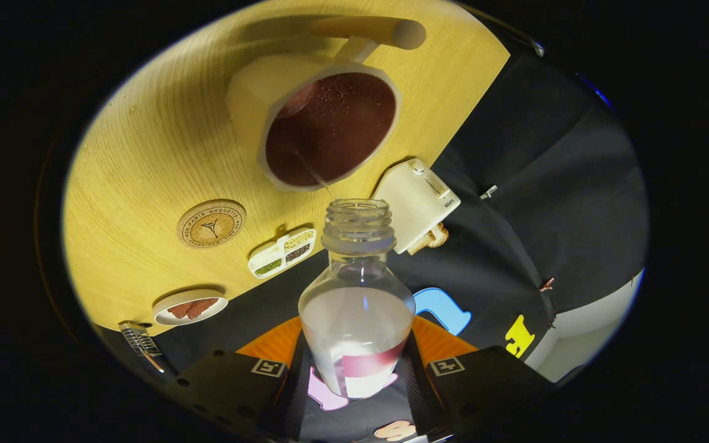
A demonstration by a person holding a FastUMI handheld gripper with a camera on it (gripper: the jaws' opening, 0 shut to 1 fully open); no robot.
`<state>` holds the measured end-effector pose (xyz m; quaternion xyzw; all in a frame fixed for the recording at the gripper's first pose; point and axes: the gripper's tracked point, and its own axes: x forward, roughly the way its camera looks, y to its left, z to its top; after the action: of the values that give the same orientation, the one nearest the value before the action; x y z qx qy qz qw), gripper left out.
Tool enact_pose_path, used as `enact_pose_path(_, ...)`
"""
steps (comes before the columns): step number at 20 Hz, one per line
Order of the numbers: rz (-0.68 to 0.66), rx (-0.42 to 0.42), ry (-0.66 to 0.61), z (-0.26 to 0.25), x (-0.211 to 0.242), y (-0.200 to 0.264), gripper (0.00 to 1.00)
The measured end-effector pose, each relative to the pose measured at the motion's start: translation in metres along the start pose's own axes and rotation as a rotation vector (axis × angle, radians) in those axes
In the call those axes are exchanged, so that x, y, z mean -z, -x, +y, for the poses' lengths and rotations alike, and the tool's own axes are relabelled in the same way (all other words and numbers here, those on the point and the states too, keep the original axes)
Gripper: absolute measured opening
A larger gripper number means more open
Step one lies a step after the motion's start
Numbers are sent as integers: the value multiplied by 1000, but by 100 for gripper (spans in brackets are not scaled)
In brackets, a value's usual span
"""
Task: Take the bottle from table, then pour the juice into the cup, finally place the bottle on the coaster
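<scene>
The tool (357,369) is tipped well over, so the desk (145,154) appears slanted and the bottle (357,307) it carries points its open mouth toward the cup (324,129). The person's hand itself cannot be seen.

The bottle is clear plastic, uncapped, with a threaded neck; only a little dark red juice remains low in its body, close to the fingers. A thin stream runs from its mouth into the cup just ahead. The cup is pale, with a straight handle on its far side, and holds dark red juice close to its rim, with small bubbles on the surface.

The tool's two fingers are closed partway around the bottle's lower body, one pressing on each side, gripping it off the desk.

The round cork coaster (211,223) lies bare on the desk, beside the cup and apart from it. Near the desk's edge sit a small divided dish (282,252), a plate (189,307) with reddish pieces, and a white toaster (417,203) with bread in it.
</scene>
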<state>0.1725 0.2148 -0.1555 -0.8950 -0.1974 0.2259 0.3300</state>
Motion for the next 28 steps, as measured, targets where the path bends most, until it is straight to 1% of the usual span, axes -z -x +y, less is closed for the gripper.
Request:
enact_pose_path(8,-2,6,-17,2,-2,1,69)
enact_pose_path(12,5,10,-47,3,-1,2,69)
enact_pose_path(14,13,13,-82,4,2,1,69)
enact_pose_path(17,18,48,-168,6,5,4,69)
enact_pose_path(22,62,44,-359,17,21,21,69)
enact_pose_path(24,101,40,-480,21,31,28,69)
enact_pose_path(26,141,88,-612,15,50,31,69)
enact_pose_path(28,188,126,-714,13,71,35,69)
